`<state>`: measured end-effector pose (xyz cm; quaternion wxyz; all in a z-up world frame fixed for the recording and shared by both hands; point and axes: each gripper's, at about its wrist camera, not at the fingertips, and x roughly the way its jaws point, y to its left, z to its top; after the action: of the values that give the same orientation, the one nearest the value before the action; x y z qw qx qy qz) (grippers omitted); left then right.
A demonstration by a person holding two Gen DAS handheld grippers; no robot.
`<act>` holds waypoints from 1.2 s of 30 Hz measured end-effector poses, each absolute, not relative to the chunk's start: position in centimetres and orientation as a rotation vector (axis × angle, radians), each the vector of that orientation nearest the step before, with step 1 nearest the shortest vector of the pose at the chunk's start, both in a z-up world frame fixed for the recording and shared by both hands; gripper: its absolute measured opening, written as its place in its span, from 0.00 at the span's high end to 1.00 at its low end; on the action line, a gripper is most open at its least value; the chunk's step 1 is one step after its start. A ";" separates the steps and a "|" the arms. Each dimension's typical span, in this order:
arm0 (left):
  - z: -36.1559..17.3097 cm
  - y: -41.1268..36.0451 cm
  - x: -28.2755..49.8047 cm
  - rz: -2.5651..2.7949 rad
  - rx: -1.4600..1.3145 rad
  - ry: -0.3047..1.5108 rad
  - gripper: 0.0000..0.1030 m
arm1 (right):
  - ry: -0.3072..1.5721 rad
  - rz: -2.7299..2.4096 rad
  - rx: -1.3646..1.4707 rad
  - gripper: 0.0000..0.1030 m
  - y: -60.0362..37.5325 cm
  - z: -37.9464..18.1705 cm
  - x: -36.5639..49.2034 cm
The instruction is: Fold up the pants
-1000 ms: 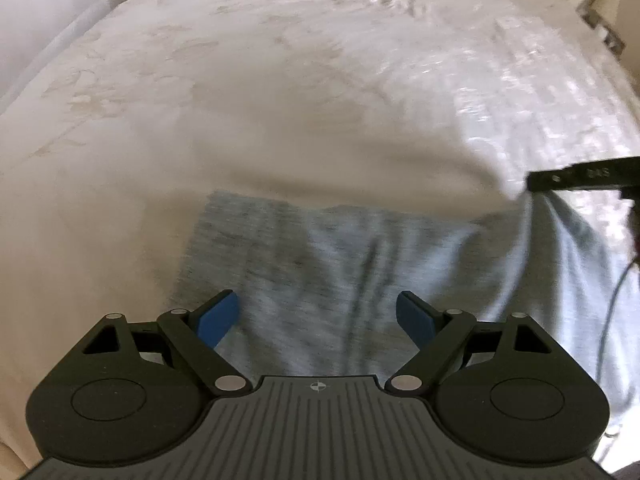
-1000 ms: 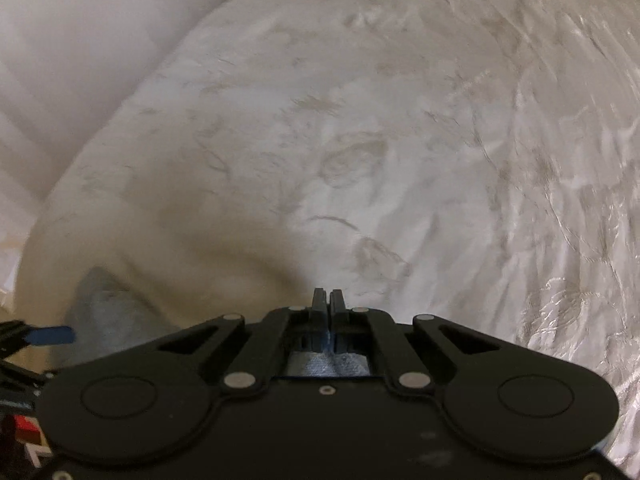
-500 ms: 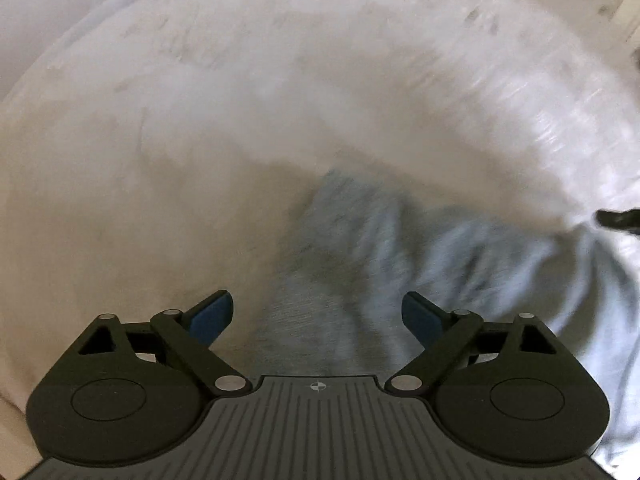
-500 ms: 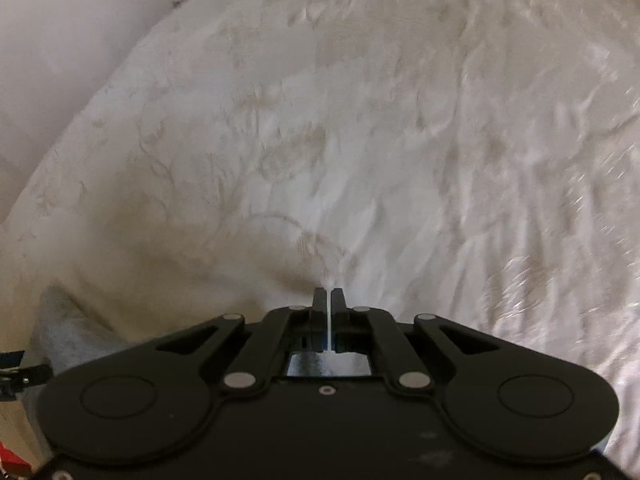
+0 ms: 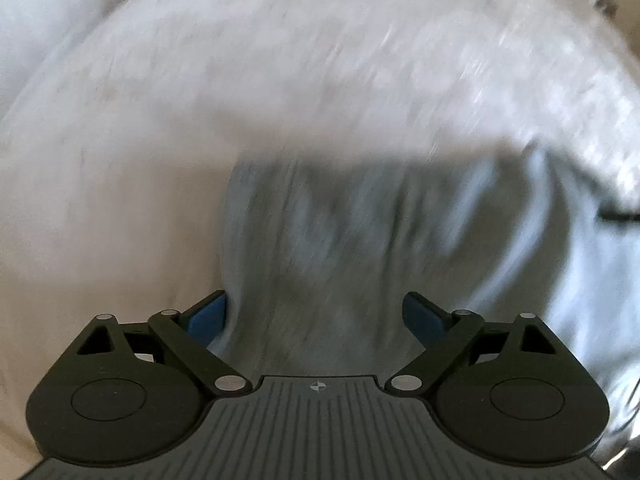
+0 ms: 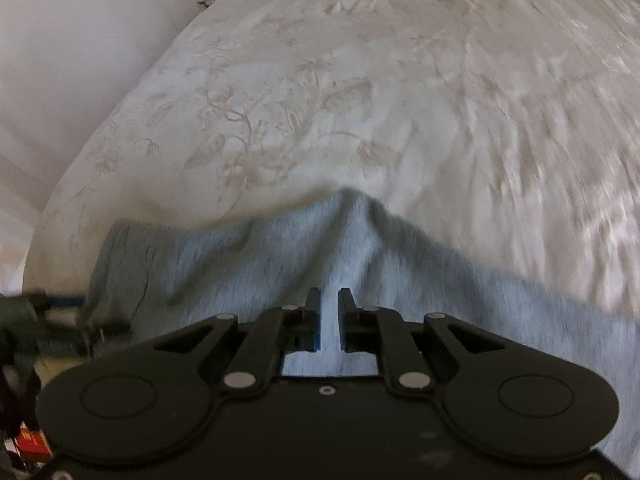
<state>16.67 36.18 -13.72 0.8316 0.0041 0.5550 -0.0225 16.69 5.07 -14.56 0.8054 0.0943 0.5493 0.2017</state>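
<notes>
Left gripper (image 5: 316, 314) spread wide over grey pants (image 6: 248, 264) on the near bedspread (image 6: 360, 92); right gripper (image 6: 329, 300) opening, pinching nothing. Fold released; next, regrasp an edge.

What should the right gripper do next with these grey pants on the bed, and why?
Probably finish opening and back off the cloth. The right gripper has its jaws opening, with nothing pinched between them, and the grey pants lie on the bedspread with a raised peak ahead. The left gripper is open above them.
</notes>
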 end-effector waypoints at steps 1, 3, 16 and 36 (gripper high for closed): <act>-13.3 35.6 17.3 -0.075 -0.003 1.154 0.09 | 1.176 0.424 0.203 0.88 4.9 -14.4 16.2; -13.3 34.1 18.8 -0.152 -0.016 1.134 0.09 | 1.179 0.409 0.210 0.86 4.7 -14.3 15.2; -17.9 32.5 22.3 -0.091 0.087 1.229 0.03 | 1.114 0.220 0.159 0.58 -2.0 -13.1 13.0; -18.4 31.8 22.6 0.042 0.057 1.280 0.00 | 1.264 0.652 -0.108 0.82 -1.9 -18.3 19.4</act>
<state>22.62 31.78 -18.36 0.8016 0.0264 0.5969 0.0196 19.41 -1.85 -18.28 0.7563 -0.0495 0.5797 0.2992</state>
